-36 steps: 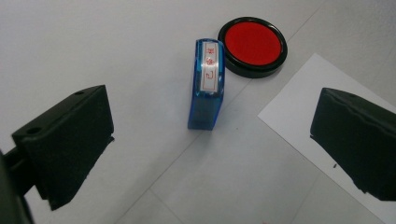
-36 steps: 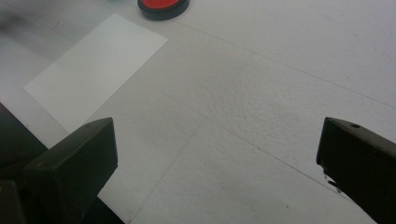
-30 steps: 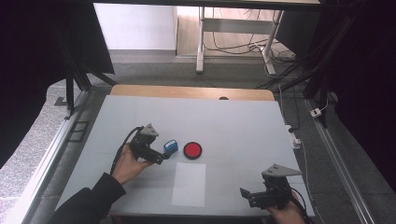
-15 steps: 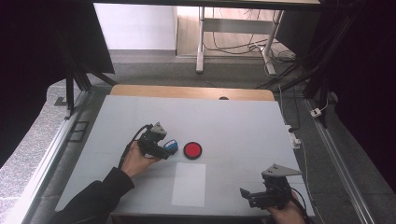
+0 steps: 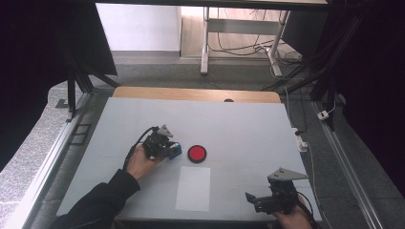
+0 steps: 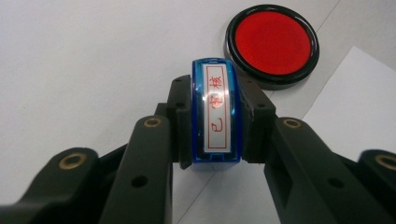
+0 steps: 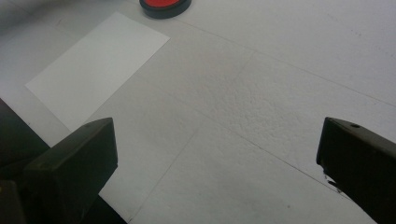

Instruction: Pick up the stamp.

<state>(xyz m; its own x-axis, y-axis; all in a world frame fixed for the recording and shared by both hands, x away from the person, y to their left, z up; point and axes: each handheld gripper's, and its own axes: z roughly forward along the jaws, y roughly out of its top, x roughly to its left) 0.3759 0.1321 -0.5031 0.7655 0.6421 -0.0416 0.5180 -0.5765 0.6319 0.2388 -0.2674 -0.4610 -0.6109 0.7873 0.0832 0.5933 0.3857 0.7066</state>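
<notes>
A blue stamp with a white label of red characters sits between the pads of my left gripper. The jaws have just been closing and now press on both of its sides. From the high view, the left gripper holds the stamp low over the table, left of a round red ink pad. The ink pad lies just beyond the stamp. A white sheet of paper lies in front of the pad. My right gripper rests at the table's near right edge, open with nothing between its jaws.
The grey table has a wooden strip along its far edge. A cable and plug lie by its right edge. Desk legs and cables stand on the floor beyond. The paper and ink pad show far off in the right gripper view.
My left gripper has edged right onto the blue stamp and closed on it. The right gripper has stayed put.
</notes>
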